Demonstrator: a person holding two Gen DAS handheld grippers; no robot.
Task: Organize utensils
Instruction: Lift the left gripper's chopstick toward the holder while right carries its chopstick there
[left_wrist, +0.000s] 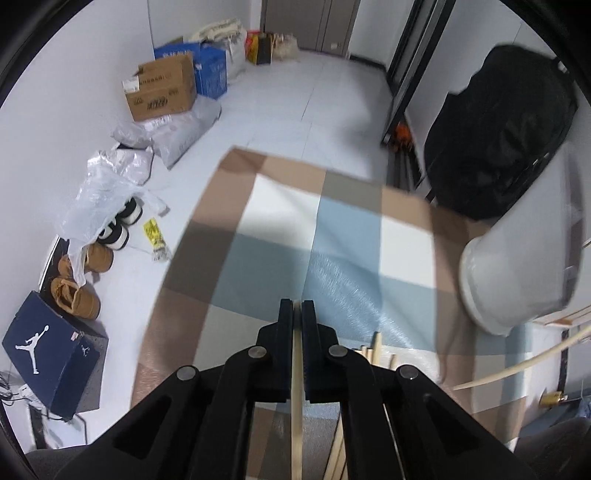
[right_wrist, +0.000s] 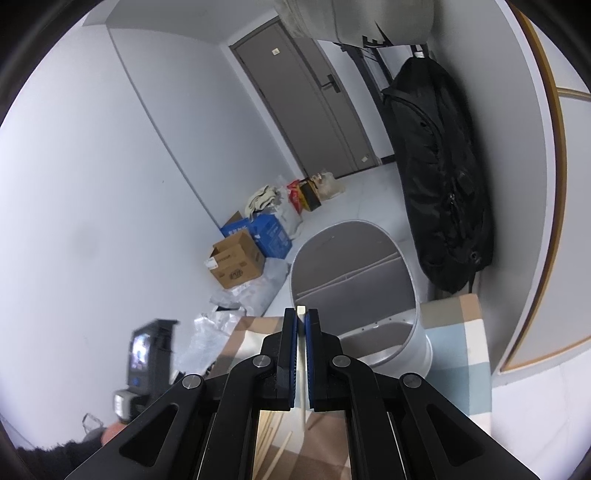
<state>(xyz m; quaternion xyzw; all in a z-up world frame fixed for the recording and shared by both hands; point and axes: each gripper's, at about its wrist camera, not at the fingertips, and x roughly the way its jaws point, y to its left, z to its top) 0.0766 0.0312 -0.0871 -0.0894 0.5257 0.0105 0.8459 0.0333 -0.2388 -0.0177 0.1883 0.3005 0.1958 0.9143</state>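
Note:
My left gripper is shut on a pale wooden chopstick that runs back between its jaws, above the checked tablecloth. Several more chopsticks lie on the cloth just right of its fingers. My right gripper is shut on another pale chopstick, its square tip showing at the fingertips, in front of the open mouth of a white divided utensil holder. The holder also shows in the left wrist view, tilted at the right. A chopstick reaches in from the right below it.
The table ends just beyond the holder. A black bag hangs on the right wall. Cardboard and blue boxes, plastic bags, shoes and a shoe box lie on the floor at the left. A grey door is behind.

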